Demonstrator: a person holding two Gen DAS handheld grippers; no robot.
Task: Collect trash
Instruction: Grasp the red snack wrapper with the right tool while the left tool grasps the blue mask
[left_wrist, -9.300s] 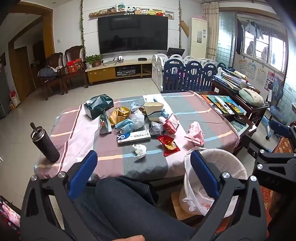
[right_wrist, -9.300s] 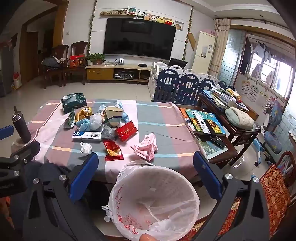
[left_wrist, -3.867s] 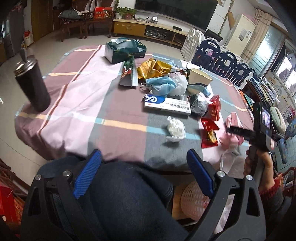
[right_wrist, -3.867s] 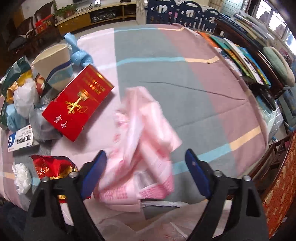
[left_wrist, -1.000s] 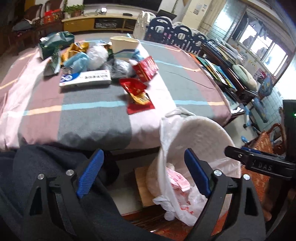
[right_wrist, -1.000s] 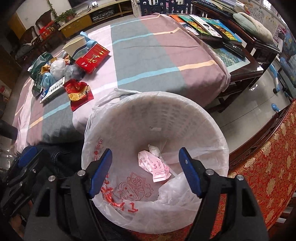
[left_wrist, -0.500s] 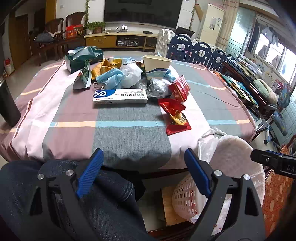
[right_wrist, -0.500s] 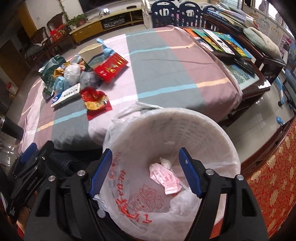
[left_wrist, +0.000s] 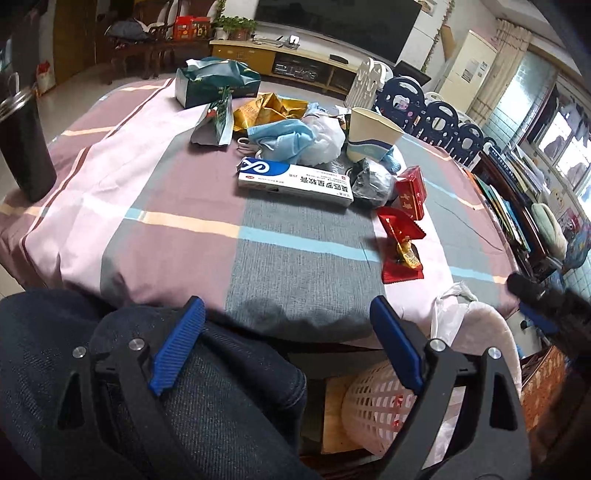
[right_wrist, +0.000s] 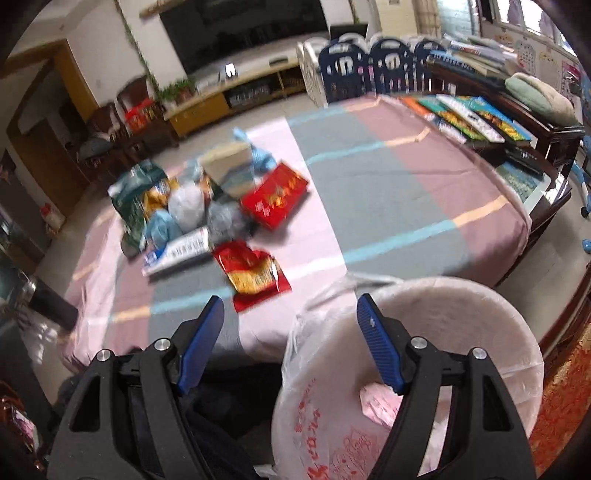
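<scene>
Trash lies in a heap on the striped tablecloth (left_wrist: 288, 266): a white and blue medicine box (left_wrist: 295, 181), a red snack wrapper (left_wrist: 400, 245), a red box (left_wrist: 412, 192), a blue face mask (left_wrist: 280, 138), a paper cup (left_wrist: 371, 138), a gold wrapper (left_wrist: 269, 109). The white lined waste basket (right_wrist: 443, 332) stands at the table's near right edge, with pink paper (right_wrist: 380, 404) inside. My left gripper (left_wrist: 286, 347) is open and empty above my knee. My right gripper (right_wrist: 290, 341) is open and empty, at the basket's left rim, facing the red wrapper (right_wrist: 253, 273).
A dark flask (left_wrist: 24, 142) stands at the table's left edge. A green tissue box (left_wrist: 216, 83) sits at the far side. A side table with books (right_wrist: 476, 118) is to the right. A blue play fence (right_wrist: 373, 68) stands behind the table.
My right gripper has lifted away from over the basket and swung left toward the table. My left gripper has tilted slightly toward the tabletop. Both stay open and empty.
</scene>
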